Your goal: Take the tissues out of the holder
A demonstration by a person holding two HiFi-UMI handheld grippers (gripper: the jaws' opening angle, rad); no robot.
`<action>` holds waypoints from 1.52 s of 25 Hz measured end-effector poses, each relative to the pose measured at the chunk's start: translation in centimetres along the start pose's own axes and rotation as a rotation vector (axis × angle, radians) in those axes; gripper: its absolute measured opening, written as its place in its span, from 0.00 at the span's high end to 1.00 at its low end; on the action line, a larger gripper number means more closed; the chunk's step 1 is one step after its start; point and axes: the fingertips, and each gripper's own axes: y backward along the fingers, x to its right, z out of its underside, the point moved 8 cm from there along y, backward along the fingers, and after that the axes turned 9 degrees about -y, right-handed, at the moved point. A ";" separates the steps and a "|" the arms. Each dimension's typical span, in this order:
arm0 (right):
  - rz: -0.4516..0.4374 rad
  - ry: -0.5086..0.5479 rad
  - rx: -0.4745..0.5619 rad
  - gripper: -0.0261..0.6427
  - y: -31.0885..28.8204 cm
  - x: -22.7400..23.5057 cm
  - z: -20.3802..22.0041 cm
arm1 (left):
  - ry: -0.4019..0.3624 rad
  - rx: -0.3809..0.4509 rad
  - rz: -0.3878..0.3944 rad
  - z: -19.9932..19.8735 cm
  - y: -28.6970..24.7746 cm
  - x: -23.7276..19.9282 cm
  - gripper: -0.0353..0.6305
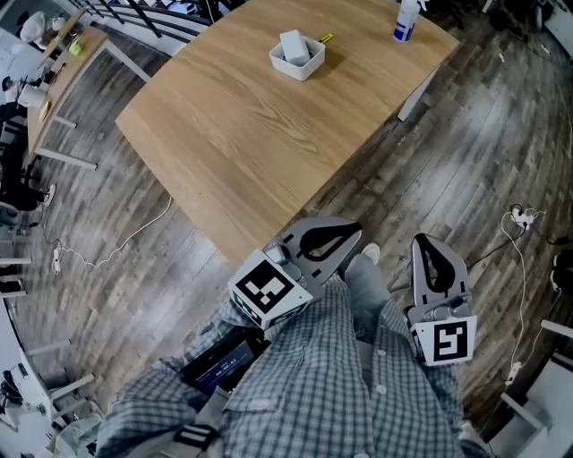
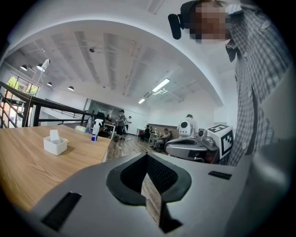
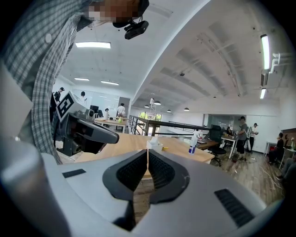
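A white tissue holder [image 1: 296, 57] with a folded tissue standing in it sits at the far side of the wooden table [image 1: 242, 134]. It also shows small in the left gripper view, holder [image 2: 55, 145], and just past the jaw tips in the right gripper view, holder [image 3: 155, 147]. My left gripper [image 1: 354, 232] and right gripper [image 1: 429, 241] hover off the table's near edge, close to my body and far from the holder. Both are shut with nothing between the jaws, left gripper [image 2: 147, 155] and right gripper [image 3: 148, 152].
A spray bottle [image 1: 406, 20] stands at the table's far right corner. A yellow item [image 1: 326, 38] lies behind the holder. The floor around is dark wood planks with cables [image 1: 521, 224]. Desks, chairs and several people fill the room beyond.
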 end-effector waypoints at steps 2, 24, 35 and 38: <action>0.000 0.006 0.000 0.93 -0.1 0.1 -0.2 | 0.000 0.004 0.008 0.0 -0.1 0.1 0.94; -0.028 0.012 0.007 0.93 -3.1 5.6 -0.3 | 0.003 -0.029 -0.047 -0.7 -4.1 -2.2 0.94; -0.050 -0.008 0.020 0.93 -6.2 12.4 -1.0 | -0.002 -0.053 -0.074 -1.9 -10.3 -5.1 0.94; -0.061 -0.016 0.021 0.93 -7.0 14.4 -1.3 | -0.003 -0.058 -0.094 -2.5 -11.9 -5.8 0.94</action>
